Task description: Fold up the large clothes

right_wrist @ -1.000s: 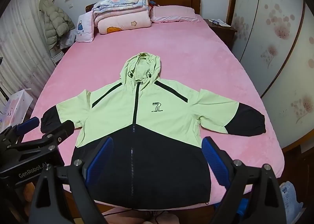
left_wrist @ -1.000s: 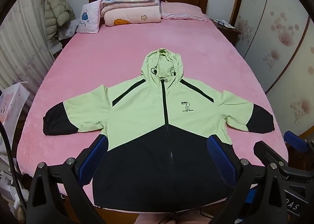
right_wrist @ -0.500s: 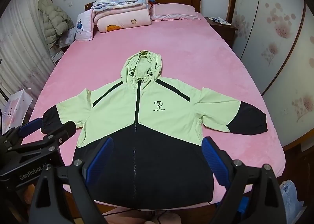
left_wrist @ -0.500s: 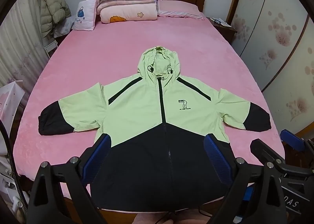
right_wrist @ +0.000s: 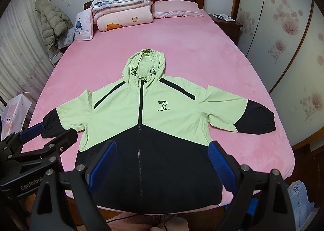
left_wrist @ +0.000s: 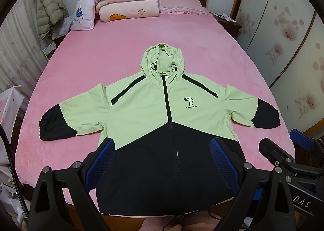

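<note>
Fold not started: jacket point(left_wrist: 162, 129) lies flat, zipped, sleeves spread, hem at the bed's point(left_wrist: 202, 48) near edge.
I hold left tool point(left_wrist: 162, 162) and right tool point(right_wrist: 162, 162) above it, both spread, pinching nothing.

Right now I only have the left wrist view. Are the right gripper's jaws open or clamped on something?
Observer: Open. The right gripper has its jaws spread wide with nothing clamped. The jacket's black lower half shows through the gap.
Operator: I can't see the hem's right corner. Is it bunched?
Observer: No, the hem corner lies flat by the bed's near edge.
Operator: Anything off the bed on that side?
Observer: Yes, blue denim shows at the picture's lower right, below the bed's edge.
</note>
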Tool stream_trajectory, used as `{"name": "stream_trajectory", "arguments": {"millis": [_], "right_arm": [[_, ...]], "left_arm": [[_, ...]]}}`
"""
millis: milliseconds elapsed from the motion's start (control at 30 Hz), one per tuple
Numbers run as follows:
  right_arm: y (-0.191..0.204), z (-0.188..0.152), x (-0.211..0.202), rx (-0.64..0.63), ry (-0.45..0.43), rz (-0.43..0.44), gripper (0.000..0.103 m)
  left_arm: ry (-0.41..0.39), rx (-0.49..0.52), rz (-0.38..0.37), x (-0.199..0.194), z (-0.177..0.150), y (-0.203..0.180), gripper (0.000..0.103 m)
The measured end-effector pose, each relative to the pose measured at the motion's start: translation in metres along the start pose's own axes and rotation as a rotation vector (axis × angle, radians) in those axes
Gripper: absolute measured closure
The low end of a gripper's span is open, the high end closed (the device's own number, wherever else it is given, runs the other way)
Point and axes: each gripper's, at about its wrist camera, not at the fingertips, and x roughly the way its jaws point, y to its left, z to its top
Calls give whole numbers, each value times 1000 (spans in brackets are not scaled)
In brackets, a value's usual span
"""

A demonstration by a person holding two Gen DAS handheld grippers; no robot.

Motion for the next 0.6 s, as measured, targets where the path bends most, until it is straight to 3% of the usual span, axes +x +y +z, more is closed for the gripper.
{"name": "stream_trajectory", "arguments": {"millis": [600], "right_arm": [[5,-2,7,19,9,-5,11]], "left_arm": [[-7,21,7,3,0,8,9]]}}
